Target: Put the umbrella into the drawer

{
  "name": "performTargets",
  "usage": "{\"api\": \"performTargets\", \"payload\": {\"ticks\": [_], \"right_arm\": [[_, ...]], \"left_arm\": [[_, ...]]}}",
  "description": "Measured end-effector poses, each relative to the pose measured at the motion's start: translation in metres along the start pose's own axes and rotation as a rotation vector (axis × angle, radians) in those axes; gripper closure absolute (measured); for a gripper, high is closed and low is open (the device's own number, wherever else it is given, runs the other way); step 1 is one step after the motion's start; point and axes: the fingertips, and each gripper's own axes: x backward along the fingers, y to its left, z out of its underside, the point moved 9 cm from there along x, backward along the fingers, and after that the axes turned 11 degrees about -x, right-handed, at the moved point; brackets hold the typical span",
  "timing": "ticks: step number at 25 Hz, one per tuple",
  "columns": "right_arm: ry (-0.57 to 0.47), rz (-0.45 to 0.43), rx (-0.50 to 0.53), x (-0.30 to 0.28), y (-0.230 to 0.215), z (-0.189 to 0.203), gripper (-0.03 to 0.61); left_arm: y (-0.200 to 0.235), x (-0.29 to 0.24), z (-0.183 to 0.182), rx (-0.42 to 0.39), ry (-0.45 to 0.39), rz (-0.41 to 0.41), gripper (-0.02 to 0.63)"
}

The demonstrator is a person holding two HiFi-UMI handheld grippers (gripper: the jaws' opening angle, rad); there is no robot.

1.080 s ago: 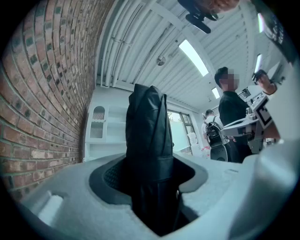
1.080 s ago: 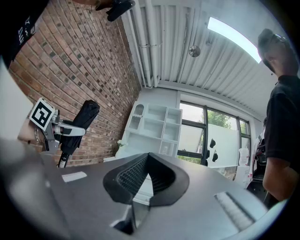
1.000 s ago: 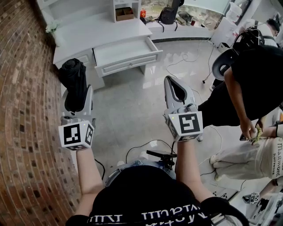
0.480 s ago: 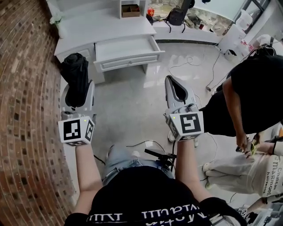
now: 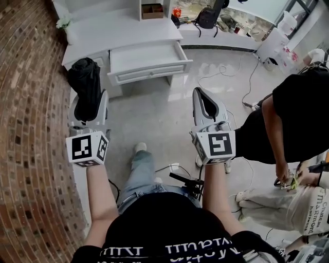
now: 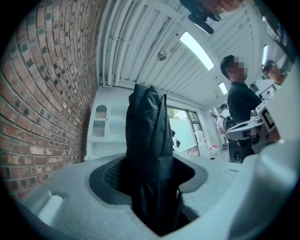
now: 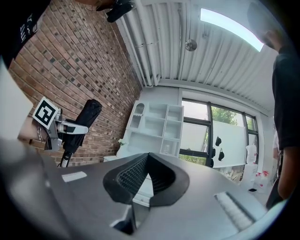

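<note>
A folded black umbrella (image 5: pixel 86 87) stands up between the jaws of my left gripper (image 5: pixel 90 104), which is shut on it about halfway along. In the left gripper view the umbrella (image 6: pixel 148 140) fills the gap of the left gripper (image 6: pixel 151 180). The white desk (image 5: pixel 123 32) stands ahead with its drawer (image 5: pixel 146 54) pulled open and showing nothing inside. My right gripper (image 5: pixel 198 92) is held out at the right, shut with nothing in it; its pads meet at the tip (image 7: pixel 146 157). From the right gripper view the umbrella (image 7: pixel 80 123) shows at the left.
A brick wall (image 5: pixel 28 133) runs close along the left. A person in black (image 5: pixel 300 113) stands at the right. Cables (image 5: pixel 221 72) lie on the floor near the desk. A cardboard box (image 5: pixel 151 10) sits on the desk; a black backpack (image 5: pixel 208 18) lies behind.
Both grippers have moved forward toward the desk, the umbrella still gripped. A leg of the person holding them now shows stepping forward between the arms.
</note>
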Motion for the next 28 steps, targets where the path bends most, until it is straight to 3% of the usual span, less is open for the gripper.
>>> {"api": "performTargets", "payload": {"ticks": [8,28], "right_arm": [[0.01,0.031,0.005,-0.069,-0.019,0.014,0.574],[0.079,0.104,0.059,-0.318,-0.044,0.026,0.574]], "left_arm": [[0.025,-0.067,0.028,0.027,-0.003,0.014,0.373],[0.148,-0.307,0.106,0.104,-0.004,0.083,0.373]]}}
